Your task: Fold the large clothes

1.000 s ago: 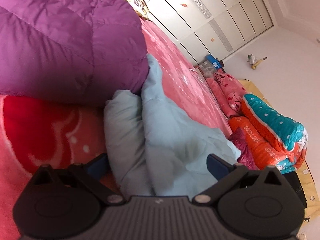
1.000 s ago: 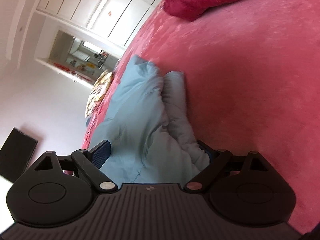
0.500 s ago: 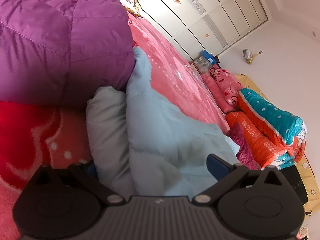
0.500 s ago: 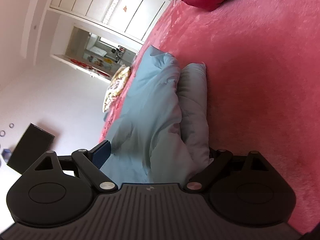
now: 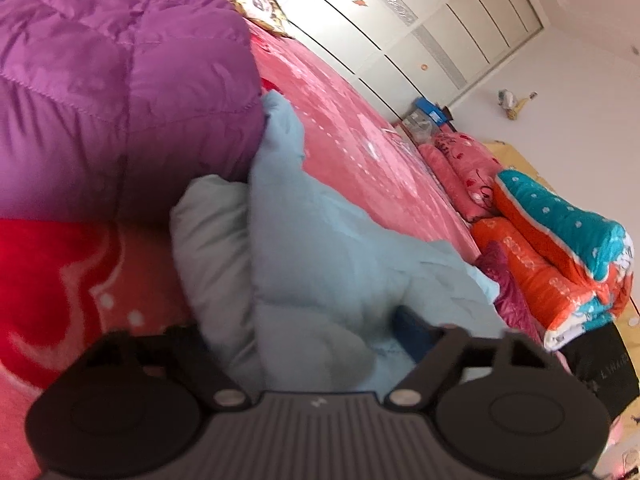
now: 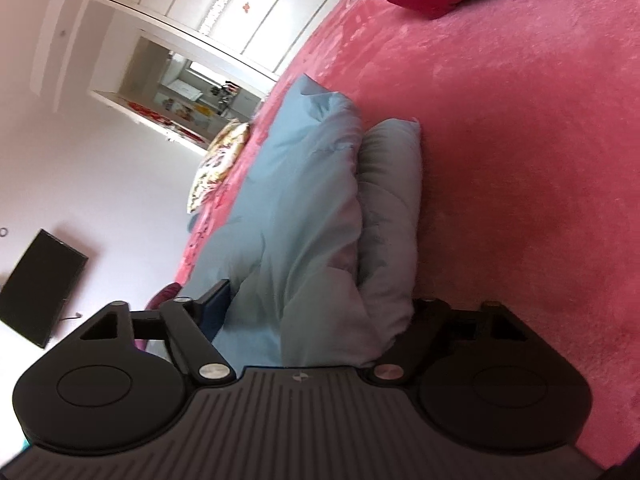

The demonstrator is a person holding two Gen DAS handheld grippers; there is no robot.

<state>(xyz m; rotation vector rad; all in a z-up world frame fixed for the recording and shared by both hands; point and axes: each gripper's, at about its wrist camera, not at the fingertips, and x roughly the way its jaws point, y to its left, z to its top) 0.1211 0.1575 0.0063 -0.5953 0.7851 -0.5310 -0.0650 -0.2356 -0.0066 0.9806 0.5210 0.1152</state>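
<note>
Both claws pinch the puffy blue coat (image 5: 332,264) on the pink bed (image 6: 520,140): left claw (image 5: 304,336) & right claw (image 6: 316,308).

Light blue jacket (image 5: 340,264): soft matt padded cloth, grey lining. Purple quilt (image 5: 112,92): stitched, slightly glossy fabric, beyond the left gripper (image 5: 304,344). Pink bedspread (image 6: 520,140): fuzzy plush. Right gripper (image 6: 316,320): matt black plastic, ribbed, metal pivot pins.

Purple quilt (image 5: 120,92) on pink bedspread (image 5: 360,152), white wardrobe (image 5: 420,28) behind
</note>
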